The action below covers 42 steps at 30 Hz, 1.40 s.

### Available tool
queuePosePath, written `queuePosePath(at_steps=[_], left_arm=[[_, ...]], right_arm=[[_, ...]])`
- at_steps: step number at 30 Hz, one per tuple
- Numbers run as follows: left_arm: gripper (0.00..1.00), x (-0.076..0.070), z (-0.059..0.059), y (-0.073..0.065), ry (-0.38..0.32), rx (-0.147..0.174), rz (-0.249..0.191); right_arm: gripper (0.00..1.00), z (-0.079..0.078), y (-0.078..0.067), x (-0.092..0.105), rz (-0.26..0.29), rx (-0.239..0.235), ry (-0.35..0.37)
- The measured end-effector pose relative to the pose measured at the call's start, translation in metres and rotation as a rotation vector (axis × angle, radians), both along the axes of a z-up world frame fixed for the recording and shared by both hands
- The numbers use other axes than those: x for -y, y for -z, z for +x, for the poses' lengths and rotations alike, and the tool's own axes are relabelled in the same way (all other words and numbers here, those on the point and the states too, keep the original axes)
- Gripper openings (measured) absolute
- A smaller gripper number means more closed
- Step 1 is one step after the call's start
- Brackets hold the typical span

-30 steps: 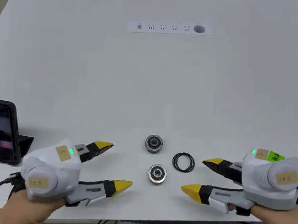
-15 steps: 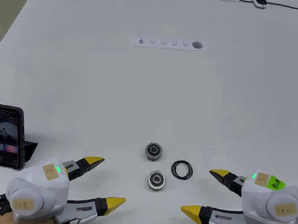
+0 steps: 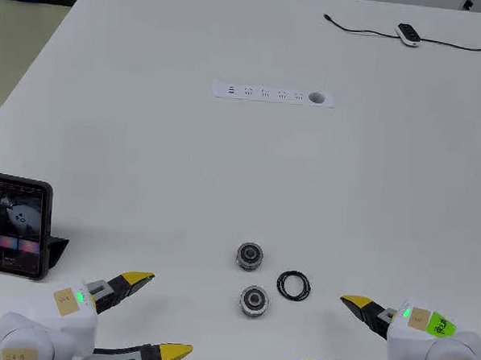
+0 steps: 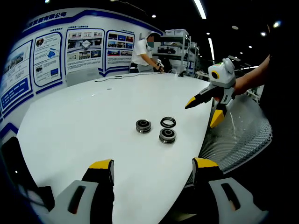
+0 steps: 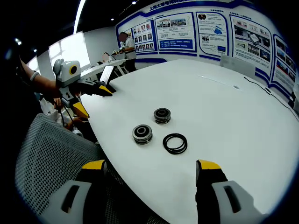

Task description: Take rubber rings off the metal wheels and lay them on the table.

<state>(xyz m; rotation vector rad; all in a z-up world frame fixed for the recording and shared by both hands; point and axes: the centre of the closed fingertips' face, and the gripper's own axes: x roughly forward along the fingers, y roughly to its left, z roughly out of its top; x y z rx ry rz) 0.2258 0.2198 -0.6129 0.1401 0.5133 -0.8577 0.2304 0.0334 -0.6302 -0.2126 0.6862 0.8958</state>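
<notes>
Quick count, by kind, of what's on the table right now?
Wheels: 2
Ring pile: 1 (rings overlap, number unclear)
Power strip: 1
Tablet: 1
Corded device: 1
Total: 6

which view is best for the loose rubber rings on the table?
Right gripper view: the rubber rings lie closest and largest there, unobstructed, apparently two overlapping loops. Head view shows them small from above, right of the metal wheels. Left gripper view shows them small, flattened, beyond the wheels.
</notes>
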Motion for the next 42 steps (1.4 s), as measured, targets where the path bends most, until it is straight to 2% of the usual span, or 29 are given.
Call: queuePosePath(at_steps=[7, 12, 15, 21, 27, 42], left_arm=[[0.74, -0.006, -0.001, 0.0, -0.012, 0.01, -0.003], [0.84, -0.007, -0.003, 0.004, -0.023, -0.007, -0.005], [0.84, -0.008, -0.003, 0.005, -0.025, -0.006, -0.004], [0.91, -0.009, -0.003, 0.006, -0.042, -0.019, -0.005], [0.96, -0.01, -0.003, 0.008, -0.056, -0.034, -0.004], [0.94, -0.013, -0.003, 0.011, -0.065, -0.045, 0.002]], right_arm=[[0.85, -0.002, 0.003, 0.001, -0.007, 0.005, 0.009], [0.94, -0.002, 0.004, 0.004, -0.008, 0.006, 0.026], [0.99, -0.002, 0.005, 0.006, -0.014, 0.019, 0.028], [0.99, -0.002, 0.01, 0.017, -0.034, 0.004, 0.048], [0.99, -0.002, 0.01, 0.023, -0.028, 0.001, 0.063], [0.99, 0.001, 0.012, 0.021, -0.019, -0.02, 0.07]])
